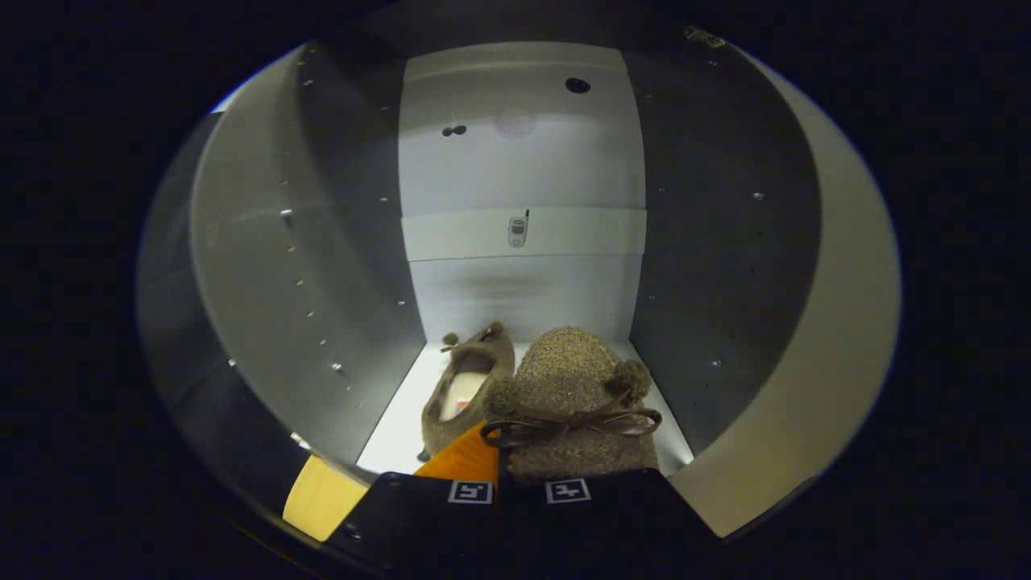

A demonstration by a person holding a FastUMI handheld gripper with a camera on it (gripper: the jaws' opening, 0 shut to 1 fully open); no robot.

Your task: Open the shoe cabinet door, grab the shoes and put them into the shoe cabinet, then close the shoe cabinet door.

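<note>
Gripper (519, 487) fingers close together, clamped on heel of second shoe (576, 403), as I read it — contact itself hidden. Shoe cabinet (266, 266) open ahead of me, side walls flanking fingers, door not seen. Second shoe just ahead of fingers on cabinet floor (395, 435), toe inward. First shoe (467, 387) already lying beyond, to left — touching or just beside, can't tell. Left to do: release, withdraw, close door.
</note>
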